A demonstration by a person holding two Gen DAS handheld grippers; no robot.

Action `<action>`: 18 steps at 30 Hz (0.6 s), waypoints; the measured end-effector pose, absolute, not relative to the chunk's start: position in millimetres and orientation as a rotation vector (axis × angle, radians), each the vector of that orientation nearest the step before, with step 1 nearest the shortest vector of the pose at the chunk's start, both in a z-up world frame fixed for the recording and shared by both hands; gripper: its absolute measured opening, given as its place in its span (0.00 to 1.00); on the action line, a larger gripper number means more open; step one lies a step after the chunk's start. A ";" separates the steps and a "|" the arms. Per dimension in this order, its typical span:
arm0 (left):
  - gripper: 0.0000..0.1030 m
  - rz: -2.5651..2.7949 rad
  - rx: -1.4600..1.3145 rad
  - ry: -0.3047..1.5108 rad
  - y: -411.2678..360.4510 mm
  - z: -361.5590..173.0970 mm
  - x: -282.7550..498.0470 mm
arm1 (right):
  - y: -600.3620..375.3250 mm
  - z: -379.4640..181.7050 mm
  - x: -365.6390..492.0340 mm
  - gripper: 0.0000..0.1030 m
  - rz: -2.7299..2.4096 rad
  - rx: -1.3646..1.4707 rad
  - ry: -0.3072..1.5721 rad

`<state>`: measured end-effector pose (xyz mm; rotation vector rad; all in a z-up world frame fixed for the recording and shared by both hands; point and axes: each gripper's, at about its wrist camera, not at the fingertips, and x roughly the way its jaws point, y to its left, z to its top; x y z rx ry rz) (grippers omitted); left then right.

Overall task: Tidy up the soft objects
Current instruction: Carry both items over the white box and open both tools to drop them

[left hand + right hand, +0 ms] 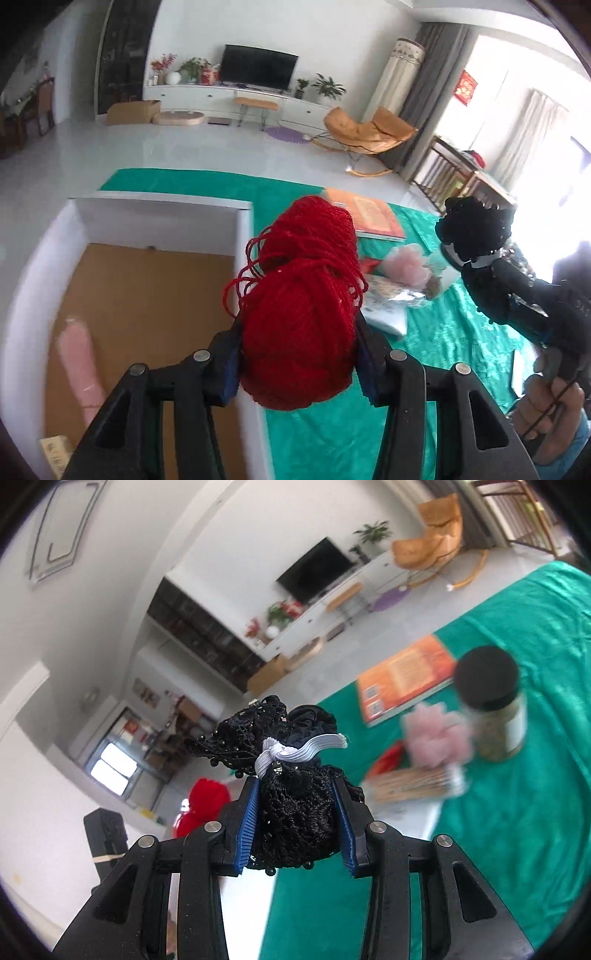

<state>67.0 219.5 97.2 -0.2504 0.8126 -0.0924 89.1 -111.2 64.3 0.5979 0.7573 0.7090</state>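
My left gripper [295,354] is shut on a bundle of red yarn [303,295], held above the right wall of a white box [243,266] with a brown floor. A pink soft item [79,358] lies inside the box. My right gripper [295,823] is shut on a black lace bundle [291,805] tied with a white elastic band [303,751]. The black bundle also shows in the left wrist view [472,229], held in the air to the right. The red yarn shows at the left of the right wrist view [207,799].
A green cloth [443,332] covers the table. On it lie an orange book [402,675], a pink fluffy item [436,734], a jar with a black lid [491,709], a pack of sticks [413,782] and white papers [384,317]. A living room lies beyond.
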 end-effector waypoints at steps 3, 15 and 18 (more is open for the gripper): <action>0.80 0.095 -0.195 0.796 266.9 96.9 22.1 | -29.2 72.7 65.0 0.40 0.889 0.561 0.824; 1.00 0.012 -0.214 0.744 225.2 83.8 -6.3 | -52.4 22.0 50.6 0.72 0.603 0.224 0.811; 1.00 -0.176 -0.187 0.768 150.4 74.5 4.9 | -113.9 -21.3 60.4 0.72 0.285 0.038 0.831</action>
